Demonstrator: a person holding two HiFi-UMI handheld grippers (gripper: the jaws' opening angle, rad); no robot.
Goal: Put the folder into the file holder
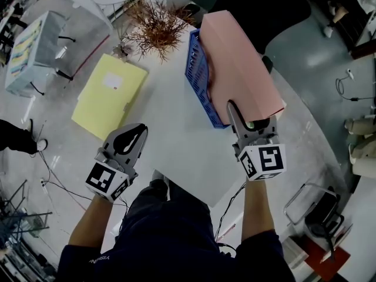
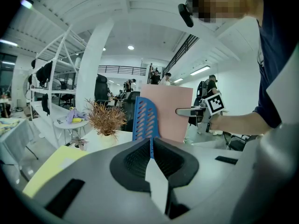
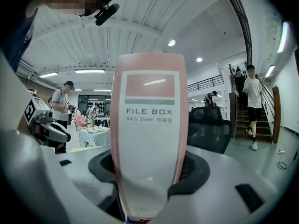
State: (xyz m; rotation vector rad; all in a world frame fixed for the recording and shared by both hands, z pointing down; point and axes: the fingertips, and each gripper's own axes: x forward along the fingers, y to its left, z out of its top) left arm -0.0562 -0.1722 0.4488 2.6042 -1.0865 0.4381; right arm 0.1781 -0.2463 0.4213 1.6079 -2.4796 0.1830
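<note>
Jaws of the right gripper (image 3: 149, 171) clamp the pink folder (image 1: 241, 57); left gripper (image 2: 152, 146) jaws together

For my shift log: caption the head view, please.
Right gripper clamps pink box at blue holder; left gripper shut, empty; yellow folder flat on table.

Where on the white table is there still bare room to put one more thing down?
The widest bare patch of the table lies between the yellow folder and the blue file holder, running to the near edge. The far end is crowded: the dried plant stands right beside the holder and the pink file box.
</note>
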